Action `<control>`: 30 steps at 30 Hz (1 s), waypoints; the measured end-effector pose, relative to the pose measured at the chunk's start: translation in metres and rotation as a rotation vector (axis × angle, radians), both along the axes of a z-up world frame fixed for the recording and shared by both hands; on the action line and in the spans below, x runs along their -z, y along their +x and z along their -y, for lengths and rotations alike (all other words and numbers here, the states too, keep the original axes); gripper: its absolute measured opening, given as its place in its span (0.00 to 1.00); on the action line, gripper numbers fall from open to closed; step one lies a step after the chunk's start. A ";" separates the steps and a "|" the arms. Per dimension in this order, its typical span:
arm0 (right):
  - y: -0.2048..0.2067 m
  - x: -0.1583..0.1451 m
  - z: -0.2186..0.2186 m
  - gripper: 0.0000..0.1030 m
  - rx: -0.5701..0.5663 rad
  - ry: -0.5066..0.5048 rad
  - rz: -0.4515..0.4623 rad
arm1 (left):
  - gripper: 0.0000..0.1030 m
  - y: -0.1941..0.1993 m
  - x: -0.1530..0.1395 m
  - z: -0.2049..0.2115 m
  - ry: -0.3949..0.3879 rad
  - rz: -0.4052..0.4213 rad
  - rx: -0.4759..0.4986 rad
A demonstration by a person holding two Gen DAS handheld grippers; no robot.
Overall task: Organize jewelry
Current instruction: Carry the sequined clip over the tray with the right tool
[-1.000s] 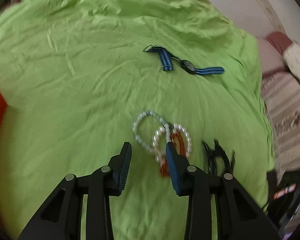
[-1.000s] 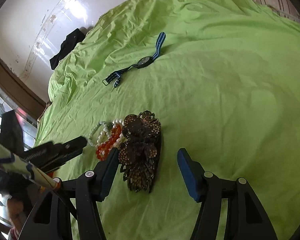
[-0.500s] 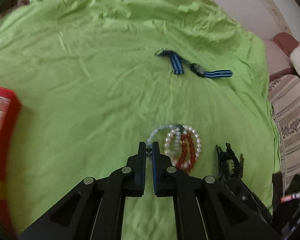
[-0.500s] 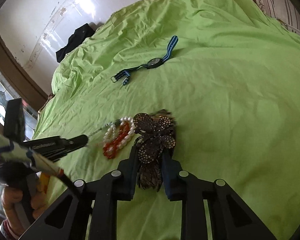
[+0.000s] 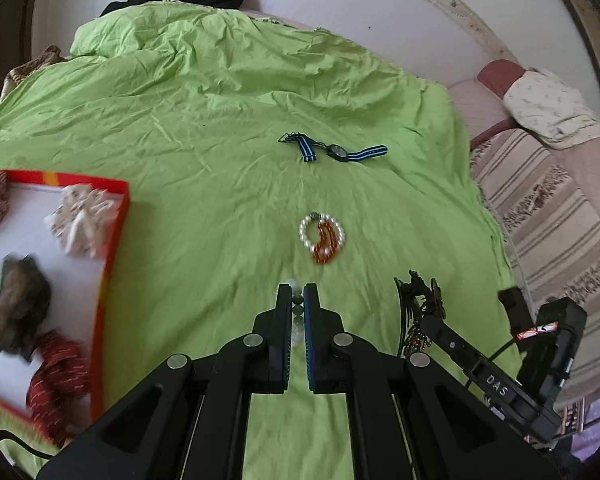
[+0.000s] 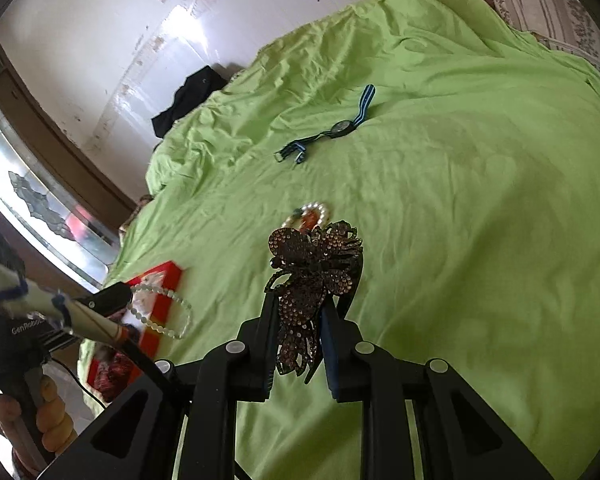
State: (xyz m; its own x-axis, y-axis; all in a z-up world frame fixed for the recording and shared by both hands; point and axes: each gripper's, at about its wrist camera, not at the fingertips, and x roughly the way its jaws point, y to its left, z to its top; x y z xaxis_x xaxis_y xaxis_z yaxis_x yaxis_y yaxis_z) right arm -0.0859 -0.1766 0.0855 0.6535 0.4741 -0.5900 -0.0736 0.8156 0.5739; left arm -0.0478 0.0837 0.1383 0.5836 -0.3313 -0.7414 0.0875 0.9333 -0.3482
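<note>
Left gripper [image 5: 298, 300] is clamped on a pale bead bracelet [image 6: 162, 310], mostly hidden between its fingers up close; the right gripper [image 6: 300, 316] pinches a rhinestone butterfly clip [image 6: 314, 268], both lifted off the green sheet [image 5: 220, 160]. "DAS" and "GenRobo…" show on the tools. The red-edged box [image 5: 114, 240] holds blurry fabric bits. Farther out: pearl and orange bracelets [image 5: 322, 236], then a striped watch [image 5: 338, 152].

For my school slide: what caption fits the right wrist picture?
Right gripper lifts a sparkly butterfly hair clip over a green bedsheet.
</note>
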 end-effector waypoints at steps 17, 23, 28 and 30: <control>-0.075 -0.016 -0.043 0.21 -0.081 -0.018 -0.014 | 0.05 -0.116 -0.041 -0.125 -0.076 0.068 -0.191; -0.084 -0.028 -0.085 0.21 -0.165 -0.063 -0.005 | 0.05 -0.138 -0.036 -0.175 0.018 0.093 -0.317; -0.086 -0.037 -0.130 0.21 -0.254 -0.126 0.005 | 0.05 -0.149 -0.026 -0.209 0.018 0.093 -0.364; -0.086 -0.040 -0.145 0.21 -0.284 -0.148 0.011 | 0.05 -0.150 -0.021 -0.219 0.003 0.087 -0.370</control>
